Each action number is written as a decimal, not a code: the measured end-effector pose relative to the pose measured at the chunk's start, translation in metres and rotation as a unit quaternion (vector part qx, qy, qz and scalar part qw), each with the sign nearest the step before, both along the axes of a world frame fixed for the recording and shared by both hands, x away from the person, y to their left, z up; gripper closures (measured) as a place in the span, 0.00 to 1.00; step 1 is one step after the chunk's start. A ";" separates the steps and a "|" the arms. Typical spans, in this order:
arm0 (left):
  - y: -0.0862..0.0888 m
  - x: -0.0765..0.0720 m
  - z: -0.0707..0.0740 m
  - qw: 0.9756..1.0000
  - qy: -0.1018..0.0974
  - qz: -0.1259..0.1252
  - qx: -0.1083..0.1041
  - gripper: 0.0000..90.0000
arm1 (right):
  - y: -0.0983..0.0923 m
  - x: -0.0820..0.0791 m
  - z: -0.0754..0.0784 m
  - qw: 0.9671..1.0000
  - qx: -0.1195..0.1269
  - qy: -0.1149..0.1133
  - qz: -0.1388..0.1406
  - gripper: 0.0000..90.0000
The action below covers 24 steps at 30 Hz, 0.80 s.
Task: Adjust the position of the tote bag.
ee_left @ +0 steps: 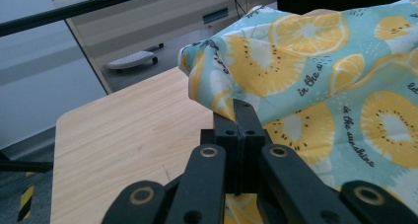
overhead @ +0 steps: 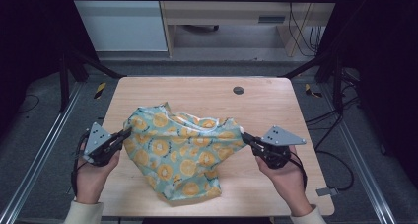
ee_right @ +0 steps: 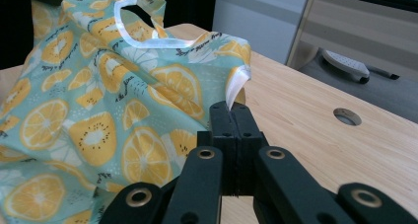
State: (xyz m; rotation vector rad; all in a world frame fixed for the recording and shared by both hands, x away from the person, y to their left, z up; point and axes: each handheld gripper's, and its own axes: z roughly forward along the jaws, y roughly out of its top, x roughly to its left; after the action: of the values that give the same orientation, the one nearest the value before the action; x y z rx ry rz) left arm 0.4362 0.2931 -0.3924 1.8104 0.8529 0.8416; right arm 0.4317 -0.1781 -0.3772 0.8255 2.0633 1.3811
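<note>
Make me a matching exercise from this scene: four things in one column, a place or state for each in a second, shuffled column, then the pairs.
1. left gripper
2. right gripper
3. cloth
4. round hole

A. in the bare tabletop beyond the cloth
B. shut on the cloth's right edge
C. crumpled, teal with a citrus-slice print
D. shut on the cloth's left edge

Pairs: 1-D, 2-B, 3-C, 4-A

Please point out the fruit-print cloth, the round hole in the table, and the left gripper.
fruit-print cloth (overhead: 182, 152), high view, middle of the fabric.
round hole (overhead: 238, 90), high view, its dark centre.
left gripper (overhead: 126, 133), high view, closed jaw tips at the cloth's edge.
</note>
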 end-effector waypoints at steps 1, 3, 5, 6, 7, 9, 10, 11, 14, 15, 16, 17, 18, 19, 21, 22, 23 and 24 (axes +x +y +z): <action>0.002 -0.004 -0.001 1.000 -0.001 -0.002 0.000 1.00 | 0.000 -0.002 0.000 1.000 0.000 0.000 0.002 1.00; 0.004 -0.013 -0.002 1.000 -0.003 -0.004 -0.002 1.00 | 0.001 -0.005 0.000 1.000 -0.001 -0.001 0.005 1.00; 0.008 -0.023 -0.003 1.000 -0.006 -0.007 -0.005 1.00 | 0.003 -0.009 -0.001 1.000 -0.001 -0.001 0.009 1.00; 0.008 -0.023 -0.003 1.000 -0.006 -0.007 -0.005 1.00 | 0.003 -0.010 -0.001 1.000 0.000 -0.001 0.011 1.00; 0.010 -0.025 -0.003 1.000 -0.005 -0.009 -0.010 1.00 | 0.004 -0.011 -0.001 1.000 -0.001 -0.002 0.012 1.00; 0.014 -0.030 -0.004 1.000 -0.004 -0.012 -0.021 1.00 | 0.004 -0.015 -0.001 1.000 0.001 -0.004 0.016 1.00; 0.016 -0.033 -0.005 1.000 -0.003 -0.015 -0.022 1.00 | 0.005 -0.016 -0.001 1.000 0.000 -0.004 0.018 1.00; 0.018 -0.035 -0.006 1.000 -0.003 -0.017 -0.025 1.00 | 0.005 -0.016 -0.001 1.000 0.000 -0.004 0.018 1.00; 0.022 -0.042 -0.009 0.999 -0.001 -0.022 -0.030 1.00 | 0.006 -0.023 -0.001 1.000 0.001 -0.006 0.026 1.00; 0.024 -0.044 -0.010 0.999 0.003 -0.025 -0.032 1.00 | 0.006 -0.023 -0.001 1.000 0.001 -0.006 0.026 1.00; 0.025 -0.046 -0.012 0.999 0.004 -0.027 -0.034 1.00 | 0.006 -0.026 -0.001 1.000 0.000 -0.006 0.029 1.00; 0.026 -0.048 -0.014 0.999 0.007 -0.029 -0.034 1.00 | 0.006 -0.027 -0.001 0.999 0.000 -0.006 0.032 1.00; 0.027 -0.050 -0.016 0.999 0.009 -0.031 -0.032 1.00 | 0.006 -0.029 -0.002 0.999 0.000 -0.005 0.036 1.00; 0.028 -0.052 -0.018 0.999 0.011 -0.032 -0.030 1.00 | 0.007 -0.032 -0.004 0.999 -0.002 -0.002 0.037 1.00; 0.030 -0.054 -0.022 0.999 0.019 -0.038 -0.026 1.00 | 0.006 -0.035 -0.008 0.999 -0.006 0.001 0.043 1.00; 0.030 -0.055 -0.025 0.999 0.023 -0.041 -0.026 1.00 | 0.006 -0.038 -0.013 0.999 -0.008 0.007 0.048 1.00; 0.031 -0.056 -0.027 0.998 0.027 -0.043 -0.025 1.00 | 0.005 -0.039 -0.015 0.999 -0.008 0.011 0.050 1.00; 0.031 -0.057 -0.028 0.998 0.030 -0.045 -0.022 1.00 | 0.005 -0.039 -0.015 0.999 -0.008 0.011 0.050 1.00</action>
State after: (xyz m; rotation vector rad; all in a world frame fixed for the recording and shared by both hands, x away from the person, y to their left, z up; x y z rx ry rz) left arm 0.3792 0.3241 -0.4205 1.8287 0.8151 0.7100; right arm 0.3926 -0.1728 -0.3927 0.7429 2.1548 1.4124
